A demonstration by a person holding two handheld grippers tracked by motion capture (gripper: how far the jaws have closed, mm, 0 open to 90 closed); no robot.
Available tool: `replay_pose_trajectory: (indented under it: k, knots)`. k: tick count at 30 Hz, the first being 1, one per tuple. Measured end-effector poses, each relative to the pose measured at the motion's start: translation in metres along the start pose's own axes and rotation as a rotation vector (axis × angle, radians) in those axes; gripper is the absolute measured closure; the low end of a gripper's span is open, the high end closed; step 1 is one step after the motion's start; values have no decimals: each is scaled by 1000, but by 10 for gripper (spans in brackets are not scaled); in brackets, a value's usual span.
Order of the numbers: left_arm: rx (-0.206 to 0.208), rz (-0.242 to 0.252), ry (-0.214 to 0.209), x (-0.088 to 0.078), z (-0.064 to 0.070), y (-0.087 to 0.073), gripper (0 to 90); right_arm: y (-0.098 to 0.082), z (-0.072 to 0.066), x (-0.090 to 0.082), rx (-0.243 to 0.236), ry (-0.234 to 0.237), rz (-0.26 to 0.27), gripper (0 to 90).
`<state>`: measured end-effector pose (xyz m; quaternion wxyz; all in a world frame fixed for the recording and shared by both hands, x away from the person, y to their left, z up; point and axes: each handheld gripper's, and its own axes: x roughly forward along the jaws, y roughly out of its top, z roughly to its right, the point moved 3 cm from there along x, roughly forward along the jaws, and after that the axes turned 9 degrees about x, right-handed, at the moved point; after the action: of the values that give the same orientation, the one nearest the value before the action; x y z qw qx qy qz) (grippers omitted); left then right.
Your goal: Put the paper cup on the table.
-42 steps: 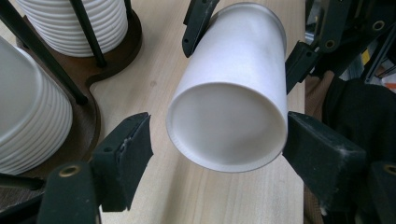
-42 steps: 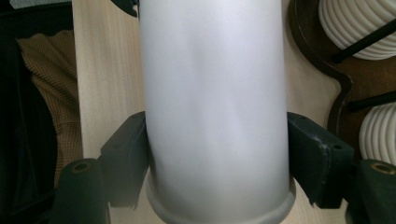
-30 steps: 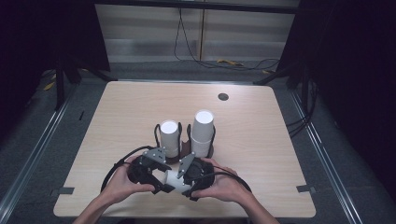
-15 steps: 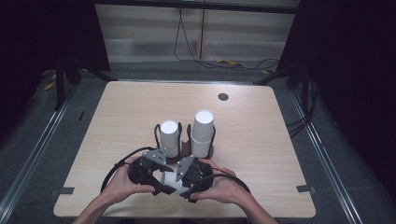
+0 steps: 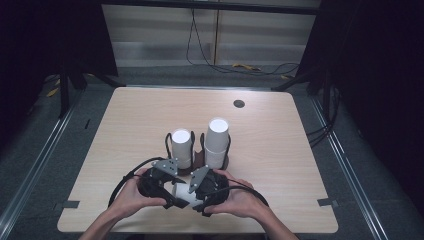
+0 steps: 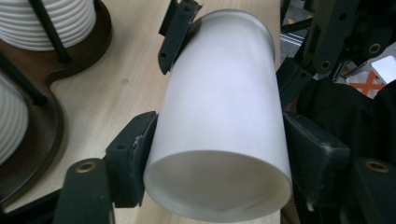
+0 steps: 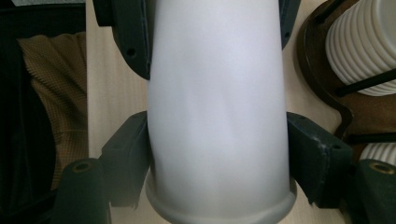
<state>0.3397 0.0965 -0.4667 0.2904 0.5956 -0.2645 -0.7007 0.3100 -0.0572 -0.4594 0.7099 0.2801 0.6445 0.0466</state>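
Note:
A smooth white cup (image 5: 182,194) lies on its side just above the table's front edge, held between both grippers. My left gripper (image 5: 174,195) is shut on the end with the open mouth (image 6: 219,186), one pad pressing each side; its jaws have just eased open a touch, and the cup is still gripped. My right gripper (image 5: 193,193) is shut on the other end of the cup (image 7: 217,116). In the left gripper view, one of the right gripper's fingers (image 6: 177,32) lies against the cup's far end. A hand holds each gripper.
Just behind the grippers, two stacks of ribbed white cups (image 5: 181,146) (image 5: 217,141) stand in a dark wire holder (image 6: 88,51). A dark round hole (image 5: 239,103) sits near the table's far edge. Grey tape marks (image 5: 325,202) lie at the front corners.

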Motion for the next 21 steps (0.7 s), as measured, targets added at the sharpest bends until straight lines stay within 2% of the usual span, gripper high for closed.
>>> replay_pose_trajectory:
  k: [1,3,4,5,9,17,21]
  knots:
    - [15,-13,0,-1,0,0,314,0,0,0,1,-1,-4,284]
    - [13,0,0,-2,1,1,320,-1,0,0,0,-1,-4,280]
    - [21,-10,12,-3,0,2,322,-1,1,0,-2,6,4,276]
    - [15,7,4,-3,1,2,323,-1,1,0,13,10,7,271]
    - [10,0,3,-3,1,1,332,-1,2,0,20,27,24,245]
    - [17,0,15,-6,-2,1,334,-6,11,-4,63,54,86,171]
    - [9,27,23,-6,-3,1,333,-10,16,-5,95,75,131,161]
